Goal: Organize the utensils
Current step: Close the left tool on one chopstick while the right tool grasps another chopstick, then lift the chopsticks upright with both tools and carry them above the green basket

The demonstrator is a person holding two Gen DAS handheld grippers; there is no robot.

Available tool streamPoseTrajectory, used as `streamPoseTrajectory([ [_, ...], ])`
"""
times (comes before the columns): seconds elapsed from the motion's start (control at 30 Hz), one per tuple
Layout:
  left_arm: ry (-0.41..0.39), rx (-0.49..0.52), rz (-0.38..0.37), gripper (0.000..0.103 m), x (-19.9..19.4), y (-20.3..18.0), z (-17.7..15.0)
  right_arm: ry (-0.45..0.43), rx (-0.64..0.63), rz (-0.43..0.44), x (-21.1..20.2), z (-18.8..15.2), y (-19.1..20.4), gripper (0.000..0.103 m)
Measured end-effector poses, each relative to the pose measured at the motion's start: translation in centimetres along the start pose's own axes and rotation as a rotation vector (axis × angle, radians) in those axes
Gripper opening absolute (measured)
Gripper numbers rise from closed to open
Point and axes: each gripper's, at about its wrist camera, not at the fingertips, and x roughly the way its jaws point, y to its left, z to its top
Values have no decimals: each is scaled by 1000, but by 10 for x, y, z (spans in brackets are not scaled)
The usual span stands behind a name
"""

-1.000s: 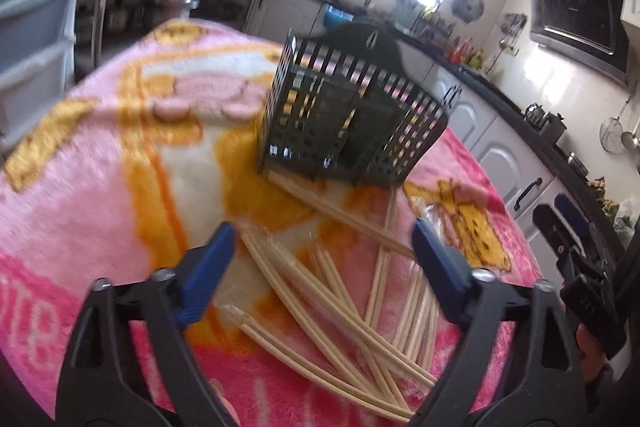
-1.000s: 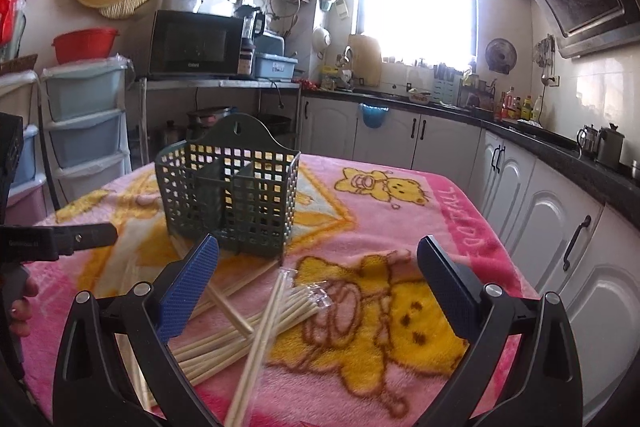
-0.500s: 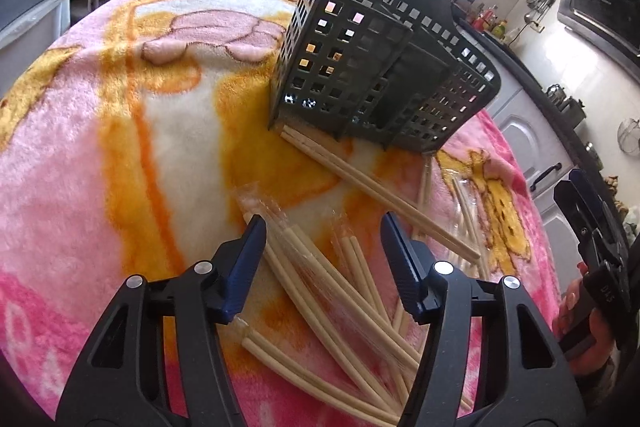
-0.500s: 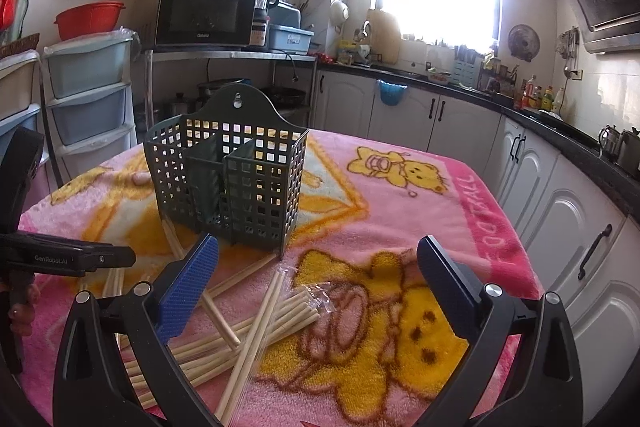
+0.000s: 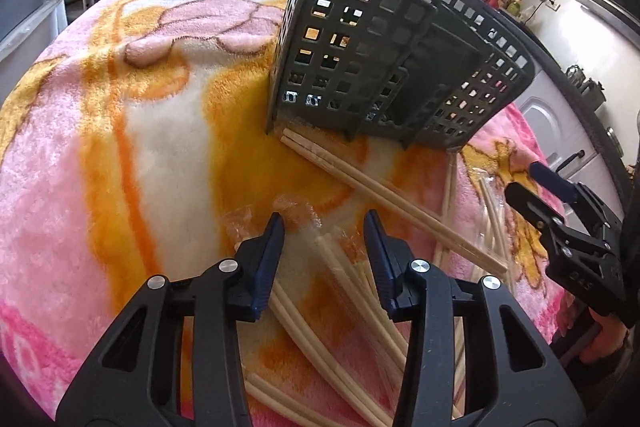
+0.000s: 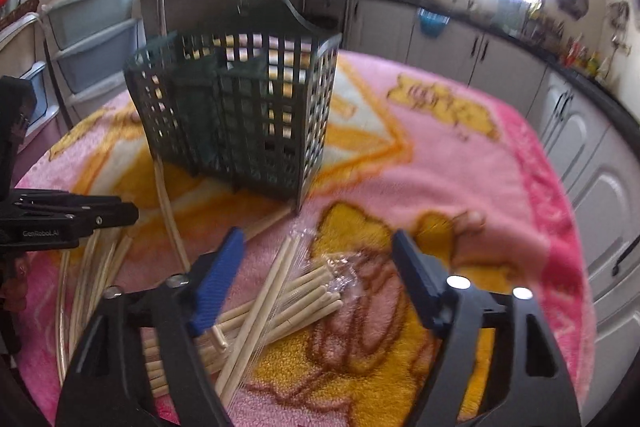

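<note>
A dark green slotted utensil basket [image 5: 384, 59] stands upright on a desk covered by a pink and orange blanket [image 5: 120, 131] with cartoon bears. Wooden chopsticks [image 5: 352, 287] lie scattered on the blanket in front of the basket, some in clear plastic wrappers [image 6: 340, 271]; one pair [image 5: 360, 183] lies with its end touching the basket's base. The left gripper [image 5: 324, 231] hangs low over the chopsticks, its jaws partly open and closing, with chopstick ends between the blue pads but no pad pressing on them. The right gripper [image 6: 316, 247] hovers over another bundle of chopsticks [image 6: 280, 303], its jaws wide and closing, gripping nothing. In the right wrist view the left gripper's black body shows the lettering "GenRobot.AI" [image 6: 40, 233]. Blurred writing marks the blanket's pink border.
</note>
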Motion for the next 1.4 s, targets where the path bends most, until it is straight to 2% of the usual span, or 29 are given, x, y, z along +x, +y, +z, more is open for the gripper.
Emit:
streamPoseTrajectory([
  [0.13,6,0,24,32,3,1,4,61,11,53,16,3,-1,53],
  [0.27,9,-1,34,21,5,4,6,97,23,80,26,6,-3,46],
  [0.5,-3,0,18,10,3,9,6,134,64,145,39,13,-12,36],
  [0.57,-10,3,11,4,0,13,7,145,68,151,43,14,-14,31],
  [0.7,-28,5,-14,3,-8,18,11,158,94,193,46,13,-18,18],
  [0.8,-47,6,-41,3,-16,20,13,135,110,220,39,13,-20,11],
  [1.03,-108,12,-116,3,-48,23,25,44,139,258,5,22,-27,10],
  [1.4,-225,64,-226,3,-96,-10,45,-153,109,272,-73,45,-25,8],
])
